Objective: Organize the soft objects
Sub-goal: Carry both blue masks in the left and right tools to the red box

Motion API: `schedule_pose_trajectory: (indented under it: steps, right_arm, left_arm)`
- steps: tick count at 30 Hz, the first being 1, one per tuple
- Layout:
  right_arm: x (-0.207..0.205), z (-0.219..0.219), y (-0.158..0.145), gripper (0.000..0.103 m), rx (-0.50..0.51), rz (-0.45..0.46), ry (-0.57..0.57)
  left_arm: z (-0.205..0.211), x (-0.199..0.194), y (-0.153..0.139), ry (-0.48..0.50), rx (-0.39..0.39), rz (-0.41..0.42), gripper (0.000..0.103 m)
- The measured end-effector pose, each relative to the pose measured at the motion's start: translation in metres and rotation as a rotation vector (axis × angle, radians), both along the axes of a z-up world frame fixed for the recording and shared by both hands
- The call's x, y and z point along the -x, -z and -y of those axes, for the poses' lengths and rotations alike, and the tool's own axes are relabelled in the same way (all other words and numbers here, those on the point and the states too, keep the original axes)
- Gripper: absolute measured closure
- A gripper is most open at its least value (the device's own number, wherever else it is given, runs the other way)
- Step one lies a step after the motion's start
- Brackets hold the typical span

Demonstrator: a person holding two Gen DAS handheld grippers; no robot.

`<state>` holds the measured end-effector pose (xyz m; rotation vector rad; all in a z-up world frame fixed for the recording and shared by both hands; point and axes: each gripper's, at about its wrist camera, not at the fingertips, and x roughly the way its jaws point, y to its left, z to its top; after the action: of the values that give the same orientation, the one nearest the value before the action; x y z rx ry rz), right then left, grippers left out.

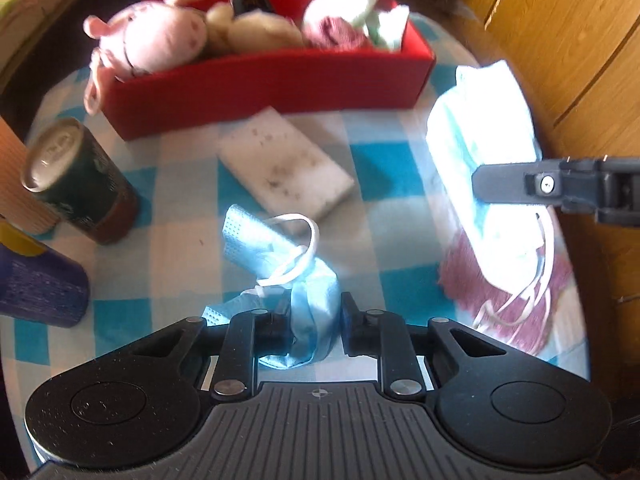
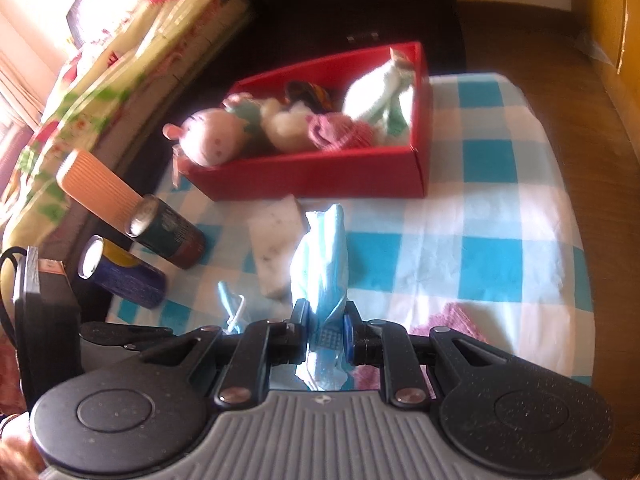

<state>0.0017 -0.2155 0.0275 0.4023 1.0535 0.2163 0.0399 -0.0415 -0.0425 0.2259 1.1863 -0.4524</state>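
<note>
A red box (image 1: 272,84) at the table's far side holds a pink plush toy (image 1: 156,40), a beige plush and rolled cloths; it also shows in the right wrist view (image 2: 320,172). My left gripper (image 1: 314,320) is shut on a crumpled blue face mask (image 1: 312,300) with white ear loops, low over the table. My right gripper (image 2: 325,334) is shut on a second blue face mask (image 2: 322,256) and holds it upright; it shows at the right in the left wrist view (image 1: 480,148). A white sponge (image 1: 284,160) lies before the box. A pink cloth (image 1: 504,292) lies under the right mask.
The table has a blue and white checked cloth (image 2: 500,216). A dark can (image 1: 80,184), a blue can (image 1: 36,280) and an orange ribbed cylinder (image 2: 96,190) stand at the left. A wooden cabinet (image 1: 560,20) is on the right.
</note>
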Motion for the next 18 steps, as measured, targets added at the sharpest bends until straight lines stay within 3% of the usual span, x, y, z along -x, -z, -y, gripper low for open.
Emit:
schedule_pose_trajectory:
  steps: [9, 18]
  right_arm:
    - [-0.010, 0.001, -0.028, 0.103, -0.023, 0.077, 0.023]
    - [-0.030, -0.007, -0.050, 0.103, -0.015, 0.137, 0.022]
  left_arm:
    - [-0.011, -0.028, -0.051, -0.096, 0.148, 0.082, 0.081]
    - [0.004, -0.048, -0.074, -0.102, 0.170, 0.143, 0.080]
